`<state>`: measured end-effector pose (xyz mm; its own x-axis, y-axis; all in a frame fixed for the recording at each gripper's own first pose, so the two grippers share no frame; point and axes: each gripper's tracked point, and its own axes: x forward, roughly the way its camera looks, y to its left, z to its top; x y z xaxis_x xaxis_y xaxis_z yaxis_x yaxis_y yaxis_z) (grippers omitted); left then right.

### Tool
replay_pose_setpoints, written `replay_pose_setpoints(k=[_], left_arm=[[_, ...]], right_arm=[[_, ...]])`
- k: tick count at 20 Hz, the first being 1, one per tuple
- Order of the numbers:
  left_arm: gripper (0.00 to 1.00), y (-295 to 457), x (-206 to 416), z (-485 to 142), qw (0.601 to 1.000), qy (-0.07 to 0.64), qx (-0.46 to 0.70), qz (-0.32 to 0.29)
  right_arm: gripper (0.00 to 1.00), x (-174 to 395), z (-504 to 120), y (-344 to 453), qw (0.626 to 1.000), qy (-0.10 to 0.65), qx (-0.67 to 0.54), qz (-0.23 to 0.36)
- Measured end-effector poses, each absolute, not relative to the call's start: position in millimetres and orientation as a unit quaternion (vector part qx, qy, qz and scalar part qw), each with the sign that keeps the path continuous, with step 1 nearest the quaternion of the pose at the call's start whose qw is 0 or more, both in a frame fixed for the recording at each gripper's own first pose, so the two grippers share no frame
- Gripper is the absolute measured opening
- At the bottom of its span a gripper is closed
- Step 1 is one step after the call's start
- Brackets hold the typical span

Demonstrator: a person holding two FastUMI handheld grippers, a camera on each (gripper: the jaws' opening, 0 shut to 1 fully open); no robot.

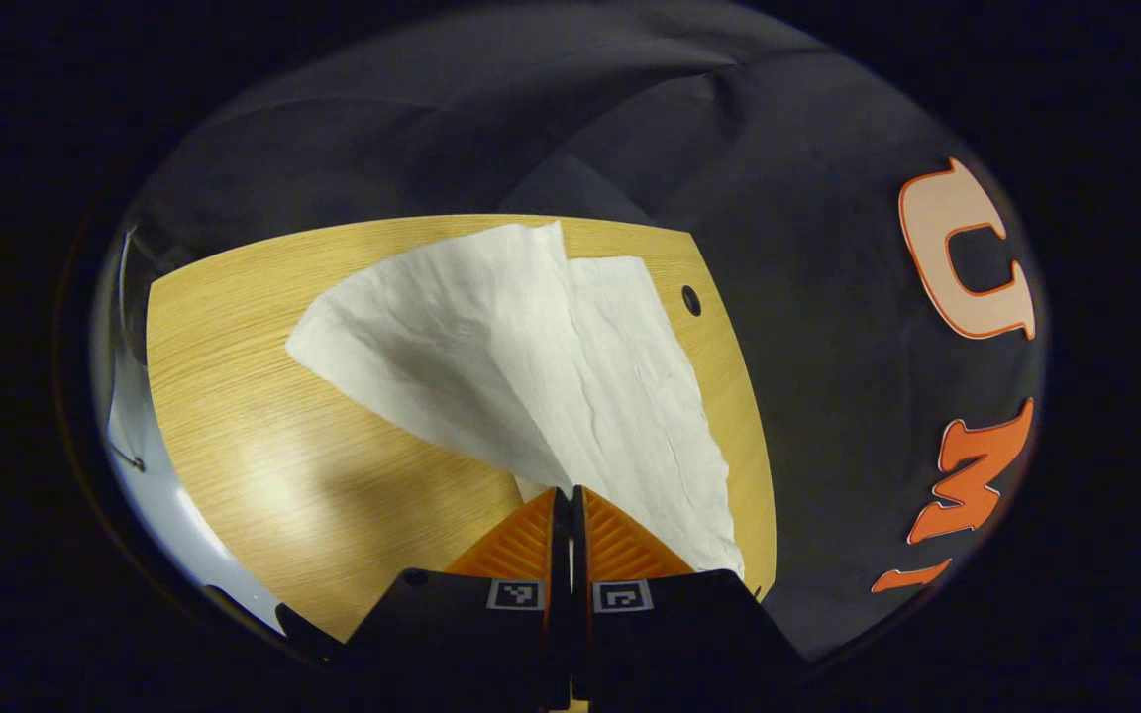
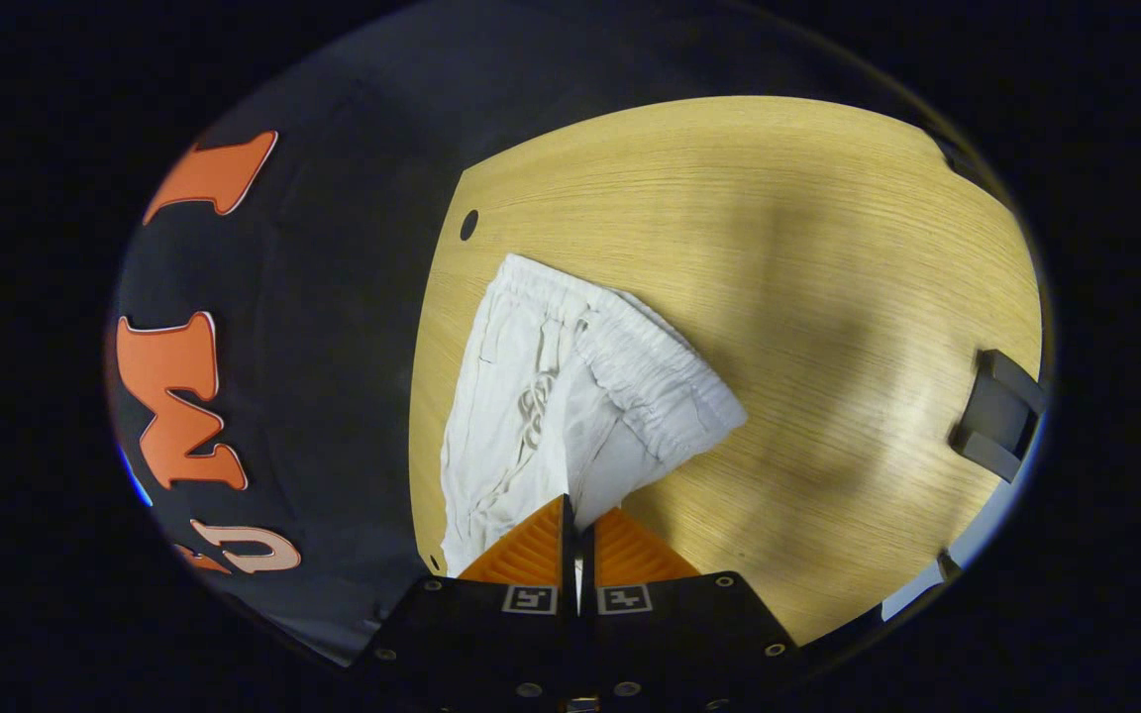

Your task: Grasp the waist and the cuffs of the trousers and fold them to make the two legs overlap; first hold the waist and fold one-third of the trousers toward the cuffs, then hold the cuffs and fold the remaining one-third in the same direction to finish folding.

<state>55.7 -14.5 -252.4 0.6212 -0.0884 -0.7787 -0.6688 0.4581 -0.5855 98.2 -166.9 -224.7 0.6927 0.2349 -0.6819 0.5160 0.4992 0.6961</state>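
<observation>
while my left gripper (image 1: 570, 492) and right gripper (image 2: 578, 500) pinch the white cotton trousers (image 2: 570, 396), i overlap legs; next, align edges on the wooden table (image 2: 828, 248).

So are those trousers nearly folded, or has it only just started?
Early on. Both grippers are shut on the white trousers: the left gripper on the cuff end, the right gripper on cloth beside the elastic waist. One leg is lifted over the wooden table, so overlapping the legs is in hand. Both thirds folds remain.
</observation>
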Motion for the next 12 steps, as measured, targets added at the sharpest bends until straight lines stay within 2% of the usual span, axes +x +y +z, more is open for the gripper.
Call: replay_pose_setpoints(k=[12], left_arm=[[0.04, -18, 156, -215, 0.796, 0.382, -0.448, 0.139]], right_arm=[[0.00, 178, -171, -151, 0.802, 0.355, 0.478, -0.055]])
